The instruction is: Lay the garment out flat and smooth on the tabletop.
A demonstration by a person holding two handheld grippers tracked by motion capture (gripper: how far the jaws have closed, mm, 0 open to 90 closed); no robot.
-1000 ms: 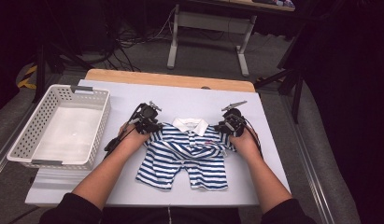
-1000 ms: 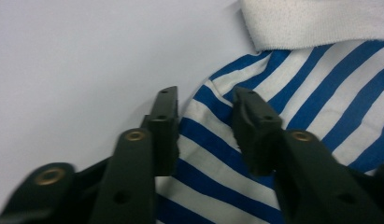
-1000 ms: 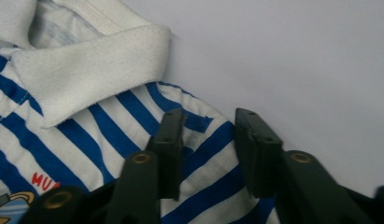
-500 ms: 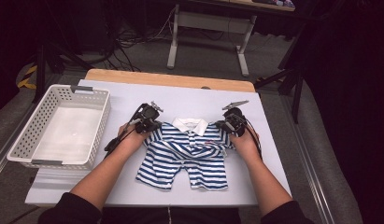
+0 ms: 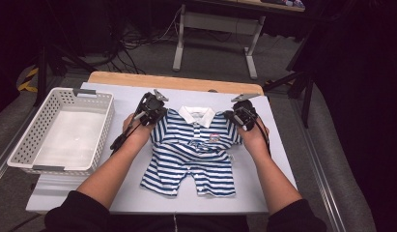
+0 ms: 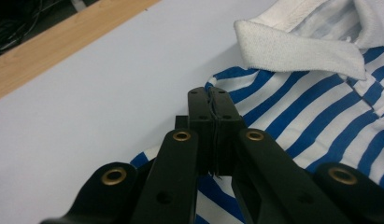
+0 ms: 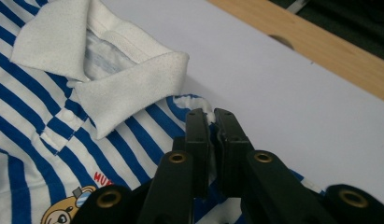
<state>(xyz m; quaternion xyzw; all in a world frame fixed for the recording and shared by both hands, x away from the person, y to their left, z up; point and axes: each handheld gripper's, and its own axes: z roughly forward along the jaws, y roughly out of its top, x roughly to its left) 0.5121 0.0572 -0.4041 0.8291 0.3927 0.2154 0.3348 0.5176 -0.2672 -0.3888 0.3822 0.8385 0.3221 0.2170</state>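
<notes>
Both claws clenched: L claw [image 6: 212,100] & R claw [image 7: 209,119] pinch striped shirt [image 5: 191,152] shoulders.

From above I see the desk [image 5: 263,188] evenly lit, with the room behind and to the right sunk in near black. Shadows under my forearms are soft, and nothing glares. The high view is slightly grainy. In both gripper views the shirt [image 6: 320,116] and its collar [image 7: 110,88] look sharp, while the near bases of the black tongs are dark and soft.
</notes>
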